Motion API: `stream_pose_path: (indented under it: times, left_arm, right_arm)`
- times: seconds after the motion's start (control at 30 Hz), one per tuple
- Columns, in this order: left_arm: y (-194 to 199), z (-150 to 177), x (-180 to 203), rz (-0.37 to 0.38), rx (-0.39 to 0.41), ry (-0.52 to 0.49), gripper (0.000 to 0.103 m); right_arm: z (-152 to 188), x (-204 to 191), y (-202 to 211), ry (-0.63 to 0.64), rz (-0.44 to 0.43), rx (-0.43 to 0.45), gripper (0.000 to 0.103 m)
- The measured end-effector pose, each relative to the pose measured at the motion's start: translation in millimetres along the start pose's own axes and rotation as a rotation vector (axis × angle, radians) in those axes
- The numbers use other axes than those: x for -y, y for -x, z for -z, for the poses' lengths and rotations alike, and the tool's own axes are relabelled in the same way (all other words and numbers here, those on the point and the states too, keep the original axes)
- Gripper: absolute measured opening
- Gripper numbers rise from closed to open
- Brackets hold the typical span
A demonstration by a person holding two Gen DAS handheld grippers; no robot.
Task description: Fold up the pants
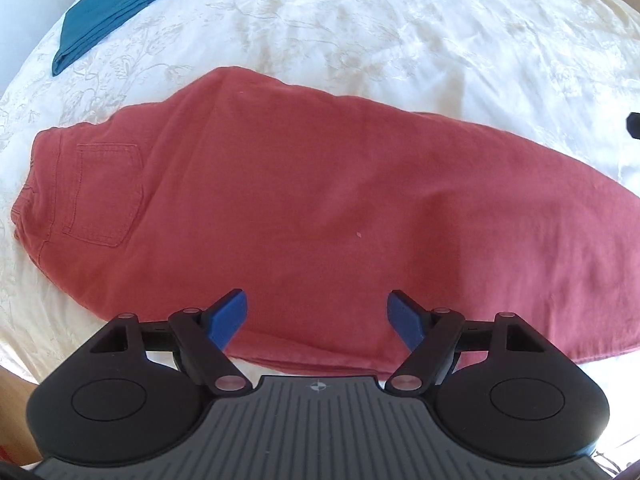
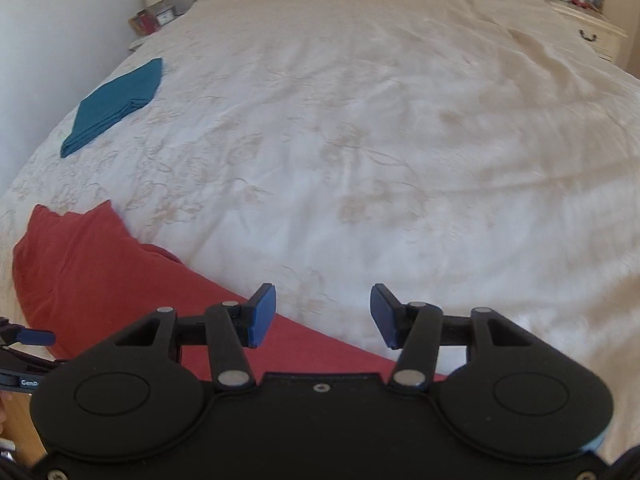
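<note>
Right now the red pants (image 1: 304, 208) lie flat on the white bedspread (image 1: 400, 32), already folded lengthwise with one leg over the other, so their long axis runs straight across in front of the left gripper (image 1: 317, 320), from nine o'clock to three. The waistband and back pocket (image 1: 106, 194) sit out at about ten o'clock from that gripper, and the leg ends trail off toward three o'clock. The left gripper hangs just over the near edge of the cloth with its blue fingers (image 1: 230, 318) spread wide and nothing between them. The right gripper (image 2: 322, 316) is likewise spread and empty, hovering mostly over bare bedspread; from there the pants (image 2: 92, 272) fall away toward eight or nine o'clock, and only a strip of the leg passes under its left finger. So the left one looks nearer the middle and waist, the right one nearer the leg ends. I'd judge the next fold has to go across that long axis, leg ends carried over toward the waist. A folded teal cloth (image 1: 120, 4) rests well apart at eleven o'clock.
</note>
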State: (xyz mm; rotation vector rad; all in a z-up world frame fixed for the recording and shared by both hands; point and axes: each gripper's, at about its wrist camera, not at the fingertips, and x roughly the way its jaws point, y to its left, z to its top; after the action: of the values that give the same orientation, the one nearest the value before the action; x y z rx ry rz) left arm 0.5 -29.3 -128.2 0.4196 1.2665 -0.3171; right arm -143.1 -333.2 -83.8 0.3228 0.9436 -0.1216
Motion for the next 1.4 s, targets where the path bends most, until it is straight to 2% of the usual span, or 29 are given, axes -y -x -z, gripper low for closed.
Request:
stream_pose_path:
  times: [0.2, 0.33, 0.47, 0.5, 0.53, 0.57, 0.63, 0.73, 0.83, 0.9, 0.97, 1.07, 1.13, 1.2, 1.27, 1.3, 1.33, 1.4]
  left_arm:
    - [-18, -33, -51, -0.01, -0.007, 0.037, 0.076]
    - [-30, -45, -81, -0.001, -0.024, 0.044, 0.076]
    - [-38, -49, -101, 0.0, -0.027, 0.031, 0.076]
    - [-39, -50, -105, 0.002, -0.027, 0.028, 0.076]
    - [-39, -51, -109, 0.005, -0.023, 0.026, 0.076]
    - [-40, -53, -112, 0.011, -0.02, 0.024, 0.076]
    - [-41, -58, -117, 0.029, -0.006, 0.023, 0.076]
    - [-42, -68, -118, 0.058, 0.017, 0.022, 0.076]
    - [-56, -78, -118, 0.063, 0.01, 0.016, 0.076]
    - [-70, -81, -119, 0.054, -0.028, 0.011, 0.076]
    - [-80, -79, -122, 0.065, -0.069, 0.01, 0.076]
    - [-84, -71, -132, 0.085, -0.088, 0.027, 0.076]
    - [-83, -66, -136, 0.078, -0.092, 0.017, 0.076]
    - [-82, -62, -141, 0.079, -0.097, 0.023, 0.077]
    - [-82, -57, -148, 0.092, -0.105, 0.045, 0.077]
    - [-82, -54, -150, 0.096, -0.108, 0.053, 0.077]
    - [-83, -51, -152, 0.099, -0.112, 0.059, 0.077]
    - [-83, -45, -154, 0.101, -0.112, 0.062, 0.077]
  right_arm:
    - [-46, -100, -74, 0.192, -0.12, -0.061, 0.058]
    - [-61, -143, -119, 0.242, -0.234, -0.125, 0.058]
    - [-63, -171, -156, 0.285, -0.259, -0.2, 0.058]
    - [-61, -175, -163, 0.288, -0.263, -0.216, 0.047]
    - [-59, -179, -167, 0.297, -0.266, -0.23, 0.009]
    - [-57, -183, -167, 0.314, -0.268, -0.235, 0.008]
    - [-47, -195, -154, 0.391, -0.244, -0.192, 0.008]
    - [-33, -207, -134, 0.469, -0.263, -0.163, 0.008]
    - [-27, -213, -130, 0.49, -0.303, -0.201, 0.01]
    - [-26, -216, -133, 0.501, -0.308, -0.228, 0.012]
    - [-28, -217, -141, 0.485, -0.295, -0.251, 0.017]
    - [-37, -212, -165, 0.431, -0.28, -0.307, 0.018]
    - [-42, -208, -185, 0.436, -0.204, -0.316, 0.014]
    - [-50, -201, -199, 0.391, -0.159, -0.318, 0.017]
    - [-59, -202, -194, 0.366, -0.077, -0.254, 0.034]
    - [-63, -204, -185, 0.367, -0.074, -0.213, 0.035]
    - [-68, -204, -178, 0.352, -0.108, -0.185, 0.035]
    - [-75, -208, -174, 0.323, -0.169, -0.2, 0.035]
